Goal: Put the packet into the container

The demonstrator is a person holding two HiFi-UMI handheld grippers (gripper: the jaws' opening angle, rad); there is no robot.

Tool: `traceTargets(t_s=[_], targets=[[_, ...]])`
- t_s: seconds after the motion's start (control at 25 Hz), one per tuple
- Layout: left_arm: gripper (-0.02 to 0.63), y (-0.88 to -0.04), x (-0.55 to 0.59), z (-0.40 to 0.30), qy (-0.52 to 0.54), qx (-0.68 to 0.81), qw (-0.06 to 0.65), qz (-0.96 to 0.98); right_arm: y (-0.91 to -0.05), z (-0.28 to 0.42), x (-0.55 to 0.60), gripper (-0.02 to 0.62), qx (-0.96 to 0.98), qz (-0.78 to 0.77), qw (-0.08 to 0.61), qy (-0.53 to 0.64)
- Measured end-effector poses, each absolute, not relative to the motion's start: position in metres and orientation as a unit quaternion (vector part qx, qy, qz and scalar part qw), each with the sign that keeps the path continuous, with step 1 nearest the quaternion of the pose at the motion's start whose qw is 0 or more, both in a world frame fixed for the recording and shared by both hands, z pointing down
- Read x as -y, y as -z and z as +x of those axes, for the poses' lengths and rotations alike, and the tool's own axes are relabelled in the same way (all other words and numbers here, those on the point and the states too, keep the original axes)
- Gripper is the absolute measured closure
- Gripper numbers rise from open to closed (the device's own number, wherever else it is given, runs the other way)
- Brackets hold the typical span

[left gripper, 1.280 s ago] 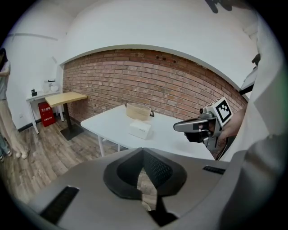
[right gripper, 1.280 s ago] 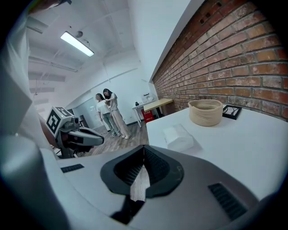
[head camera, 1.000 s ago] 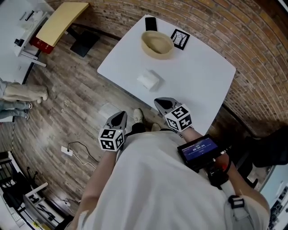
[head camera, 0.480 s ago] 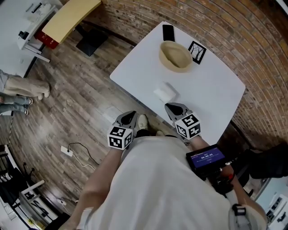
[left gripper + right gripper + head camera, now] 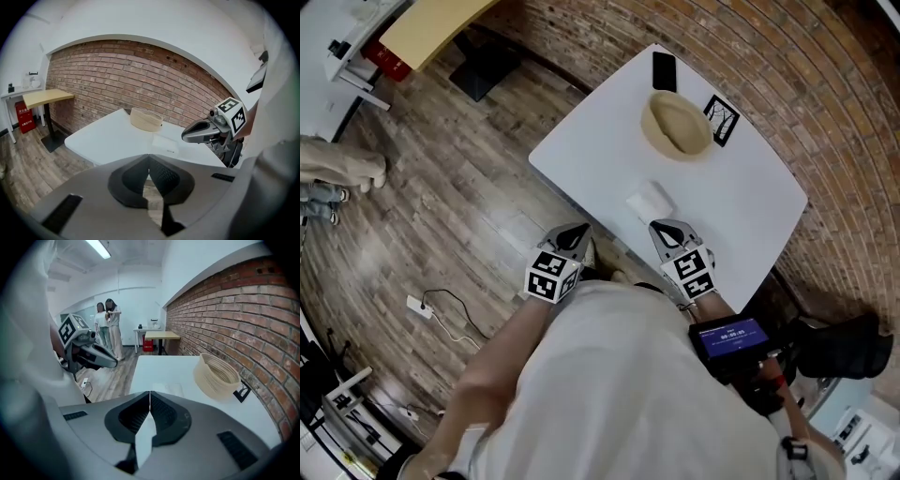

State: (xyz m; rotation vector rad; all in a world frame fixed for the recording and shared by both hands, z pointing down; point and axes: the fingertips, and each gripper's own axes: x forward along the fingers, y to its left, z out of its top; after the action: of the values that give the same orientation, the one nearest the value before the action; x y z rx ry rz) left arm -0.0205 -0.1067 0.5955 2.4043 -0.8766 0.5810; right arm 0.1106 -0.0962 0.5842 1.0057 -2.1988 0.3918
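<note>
packet (image 5: pixel 650 201) sits at eleven o'clock from right gripper (image 5: pixel 667 232); it and left gripper (image 5: pixel 573 236) are closed, empty; better spread jaws before reaching.

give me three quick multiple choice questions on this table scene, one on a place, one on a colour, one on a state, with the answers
1. Where does the white packet lie?
A. on the table, short of the basket
B. inside the basket
C. on the floor

2. What colour is the basket?
A. red
B. beige
C. blue

3. How do the jaws of the right gripper stand?
A. wide apart
B. shut on the packet
C. shut, with nothing between them

Answers:
1 A: the packet rests on the bare white tabletop, apart from the basket.
2 B: its woven wall is pale tan.
3 C: the right gripper view shows the pads meeting, with nothing held.
</note>
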Motion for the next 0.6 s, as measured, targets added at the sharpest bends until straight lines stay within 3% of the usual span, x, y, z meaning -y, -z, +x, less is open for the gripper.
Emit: traceTargets(t_s=[0.32,0.6], targets=[[0.595,-0.602,0.127,-0.021,-0.212,0.303,0.261,0.892,-0.599,0.117,0.12,0.578,0.819,0.396,0.375,-0.179],[0.595,-0.607,0.137,-0.036,-0.208,0.305,0.274,0.888,-0.613,0.117,0.134,0.41,0.799,0.391,0.414,-0.193]])
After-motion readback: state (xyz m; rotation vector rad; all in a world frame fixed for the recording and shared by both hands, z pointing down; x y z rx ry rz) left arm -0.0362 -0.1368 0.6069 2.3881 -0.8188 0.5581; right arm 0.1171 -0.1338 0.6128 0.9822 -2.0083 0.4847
